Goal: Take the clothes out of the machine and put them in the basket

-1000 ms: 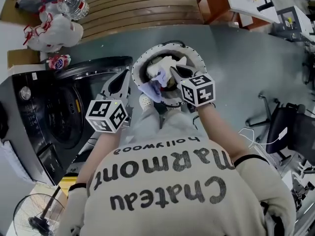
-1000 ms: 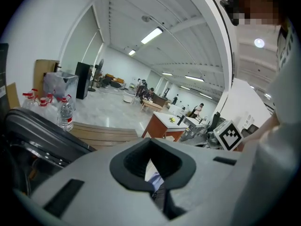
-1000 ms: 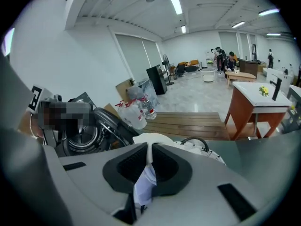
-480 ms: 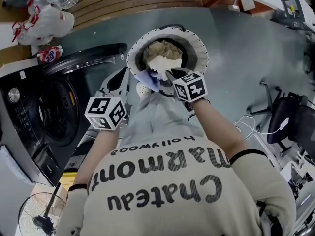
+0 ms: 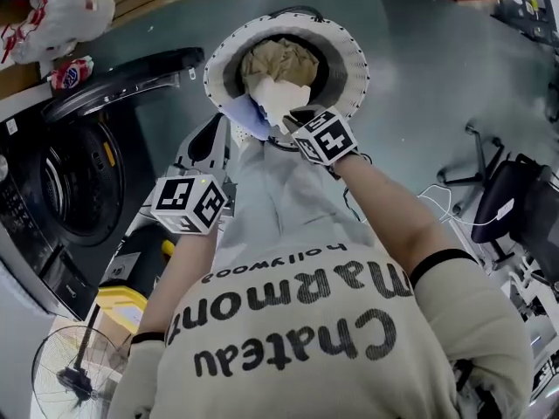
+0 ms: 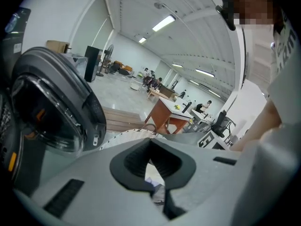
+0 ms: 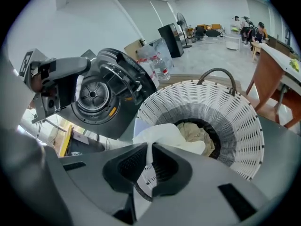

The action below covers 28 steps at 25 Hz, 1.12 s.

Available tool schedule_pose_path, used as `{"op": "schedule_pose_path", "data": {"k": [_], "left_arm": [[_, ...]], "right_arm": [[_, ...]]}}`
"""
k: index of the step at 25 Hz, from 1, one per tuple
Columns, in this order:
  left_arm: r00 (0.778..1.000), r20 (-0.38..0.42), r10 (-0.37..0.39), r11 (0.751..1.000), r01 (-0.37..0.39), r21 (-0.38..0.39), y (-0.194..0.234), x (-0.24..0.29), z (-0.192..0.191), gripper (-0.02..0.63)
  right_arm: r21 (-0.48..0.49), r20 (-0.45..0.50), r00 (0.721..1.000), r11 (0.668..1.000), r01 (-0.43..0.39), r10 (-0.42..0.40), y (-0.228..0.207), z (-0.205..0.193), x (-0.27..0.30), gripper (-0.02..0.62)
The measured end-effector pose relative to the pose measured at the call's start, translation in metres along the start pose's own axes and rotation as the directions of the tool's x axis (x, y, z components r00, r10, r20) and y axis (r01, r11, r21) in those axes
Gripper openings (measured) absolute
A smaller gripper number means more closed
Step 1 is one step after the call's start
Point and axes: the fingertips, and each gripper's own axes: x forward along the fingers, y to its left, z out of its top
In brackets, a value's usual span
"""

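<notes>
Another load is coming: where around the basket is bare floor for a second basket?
Bare grey floor lies right of the basket, as far as the office chair. The left side is crowded: the washer's open door stands close to the rim.

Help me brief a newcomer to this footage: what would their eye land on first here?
A white slatted laundry basket stands at the top middle of the head view, a tan garment lying in it. The right gripper is shut on a white garment over the basket's near rim. At the left, the dark washing machine stands open.
</notes>
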Motion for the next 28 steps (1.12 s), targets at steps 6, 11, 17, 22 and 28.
{"op": "schedule_pose_path", "data": {"k": [6, 11, 17, 22, 28], "left_arm": [[0.999, -0.045, -0.020, 1.000, 0.019, -0.023, -0.002, 0.022, -0.026, 0.008], [0.996, -0.084, -0.030, 0.999, 0.028, -0.021, -0.003, 0.032, -0.041, 0.008], [0.989, -0.136, -0.056, 0.998, 0.055, -0.007, -0.001, 0.047, -0.054, 0.008], [0.986, -0.150, -0.074, 0.997, 0.076, 0.007, 0.006, 0.063, -0.054, 0.008], [0.983, -0.175, -0.060, 0.998, 0.064, 0.017, 0.026, 0.077, -0.059, 0.008]], "right_arm": [[0.061, -0.014, 1.000, 0.998, 0.013, -0.012, -0.027, -0.019, 0.013, 0.046], [0.106, -0.022, 0.999, 0.994, 0.034, -0.032, -0.047, -0.032, 0.019, 0.046], [0.150, -0.031, 0.997, 0.986, 0.069, -0.065, -0.066, -0.042, 0.032, 0.046], [0.190, -0.045, 0.995, 0.977, 0.095, -0.089, -0.078, -0.047, 0.050, 0.046], [0.215, -0.076, 0.994, 0.972, 0.092, -0.077, -0.082, -0.058, 0.082, 0.046]]}}
